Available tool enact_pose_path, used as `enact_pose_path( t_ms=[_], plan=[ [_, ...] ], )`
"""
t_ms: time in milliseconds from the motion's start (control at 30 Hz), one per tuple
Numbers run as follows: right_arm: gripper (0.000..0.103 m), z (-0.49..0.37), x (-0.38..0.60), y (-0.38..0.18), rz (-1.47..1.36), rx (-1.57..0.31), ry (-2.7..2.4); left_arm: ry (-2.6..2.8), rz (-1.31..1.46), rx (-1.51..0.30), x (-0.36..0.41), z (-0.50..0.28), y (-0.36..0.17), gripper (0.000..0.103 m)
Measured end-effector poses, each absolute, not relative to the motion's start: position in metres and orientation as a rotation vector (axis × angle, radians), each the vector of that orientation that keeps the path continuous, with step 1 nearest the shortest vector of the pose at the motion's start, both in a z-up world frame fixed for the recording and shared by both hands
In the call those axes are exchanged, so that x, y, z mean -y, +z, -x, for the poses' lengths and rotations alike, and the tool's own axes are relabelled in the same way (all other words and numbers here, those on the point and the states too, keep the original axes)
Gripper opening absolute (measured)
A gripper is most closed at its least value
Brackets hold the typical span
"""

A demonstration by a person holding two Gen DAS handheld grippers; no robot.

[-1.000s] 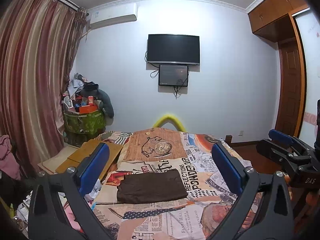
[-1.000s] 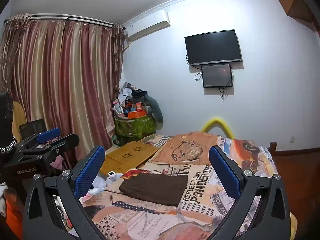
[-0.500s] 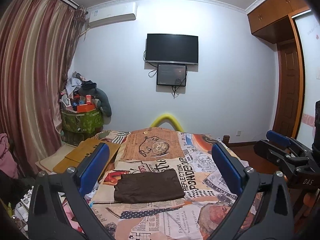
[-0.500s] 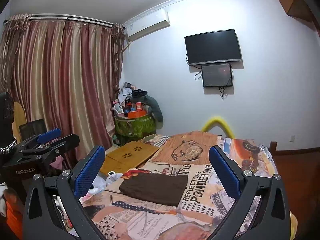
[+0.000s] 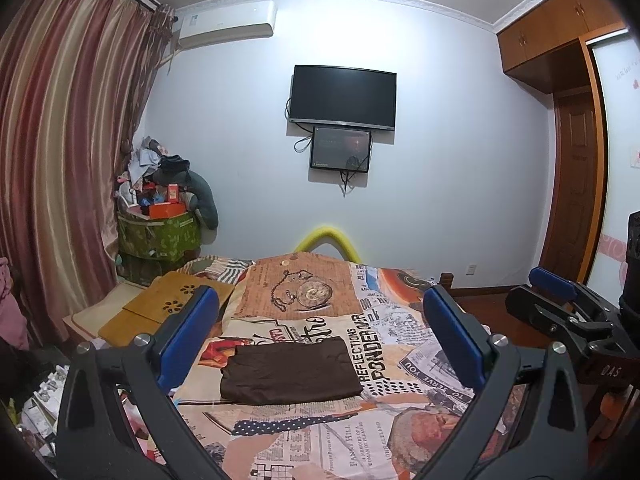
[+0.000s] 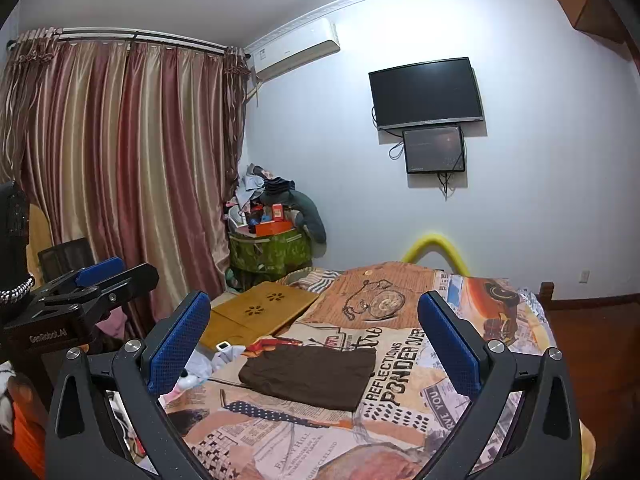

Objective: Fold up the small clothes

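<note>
1. The brown cloth [image 5: 290, 370] lies on the bed [image 5: 304, 436], already folded into a flat rectangle on the newspaper-print cover.
2. Its long axis runs left to right across the bed; its short sides face the bed's left and right edges.
3. The left gripper [image 5: 318, 346] hangs above the near end of the bed, jaws wide and empty, with the cloth ahead of it, below and centred between the pads.
4. The right gripper [image 6: 314, 346] is also wide and empty; from it the cloth [image 6: 310, 374] sits ahead and slightly left of centre.
5. Neither gripper touches the cloth, and which one is nearer cannot be told.
6. By my reading this cloth is finished; no other loose piece shows on the cover.
7. The left view shows the door [image 5: 574, 200] and the right gripper's side at far right; the right view shows more curtain [image 6: 120, 168], a wooden tray [image 6: 256, 314] and clutter off the bed's left edge.
</note>
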State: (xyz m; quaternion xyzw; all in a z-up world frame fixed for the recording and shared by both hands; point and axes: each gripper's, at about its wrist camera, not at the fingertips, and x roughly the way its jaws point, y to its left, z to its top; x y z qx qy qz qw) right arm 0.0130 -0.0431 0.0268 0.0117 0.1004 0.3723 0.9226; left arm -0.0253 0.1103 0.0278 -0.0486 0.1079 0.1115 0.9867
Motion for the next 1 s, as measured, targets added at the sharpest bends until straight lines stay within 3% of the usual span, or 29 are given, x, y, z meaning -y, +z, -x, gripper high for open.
enact_pose_path(
  t_ms=[1000],
  plan=[
    [0.103, -0.0105, 0.0334, 0.0246, -0.025, -0.229, 0.765, 0.235, 0.087, -0.236, -0.1084, 0.0214, 0.0221, 0.103]
  ],
)
